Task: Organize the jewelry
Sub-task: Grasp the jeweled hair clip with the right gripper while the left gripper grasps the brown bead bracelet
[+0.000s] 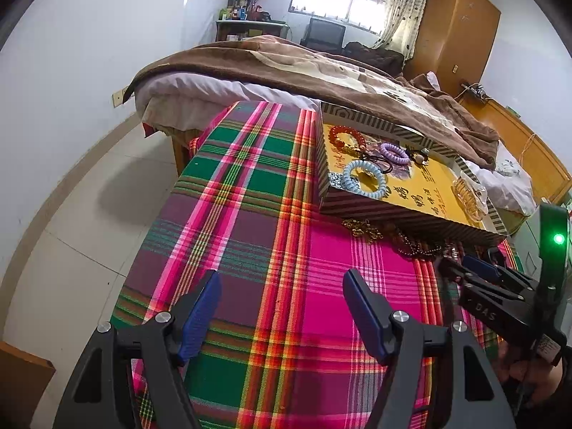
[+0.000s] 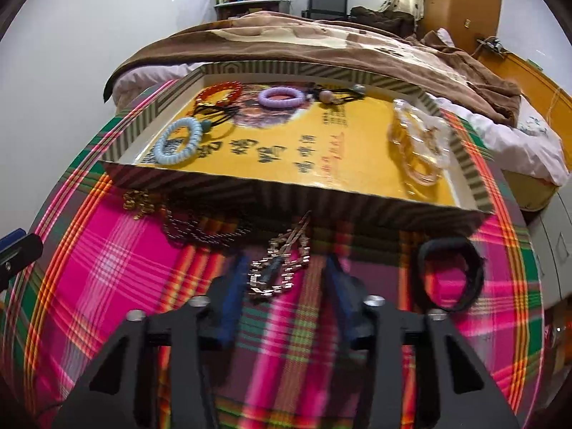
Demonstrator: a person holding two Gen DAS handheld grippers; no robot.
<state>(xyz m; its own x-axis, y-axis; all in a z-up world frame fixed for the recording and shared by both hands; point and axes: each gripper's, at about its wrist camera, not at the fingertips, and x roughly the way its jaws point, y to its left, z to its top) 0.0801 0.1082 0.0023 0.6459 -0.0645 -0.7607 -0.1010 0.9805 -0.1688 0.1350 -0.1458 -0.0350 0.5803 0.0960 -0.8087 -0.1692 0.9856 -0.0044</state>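
A shallow striped box (image 2: 250, 189) with a yellow floor holds a red bead bracelet (image 2: 220, 92), a purple ring (image 2: 280, 97), a light blue coil band (image 2: 178, 140), black hair ties (image 2: 218, 114) and clear bangles (image 2: 418, 139). On the plaid cloth in front of it lie a silver link bracelet (image 2: 282, 268), a dark bead chain (image 2: 200, 228), a gold chain (image 2: 137, 198) and a black band (image 2: 448, 273). My right gripper (image 2: 284, 279) is open, its jaws either side of the silver bracelet. My left gripper (image 1: 280, 286) is open and empty over the cloth, left of the box (image 1: 393, 211).
The plaid cloth (image 1: 250, 214) covers a table standing against a bed with a brown blanket (image 1: 286, 68). A wooden wardrobe (image 1: 457, 32) stands at the back right. Tiled floor (image 1: 89, 214) lies to the left of the table.
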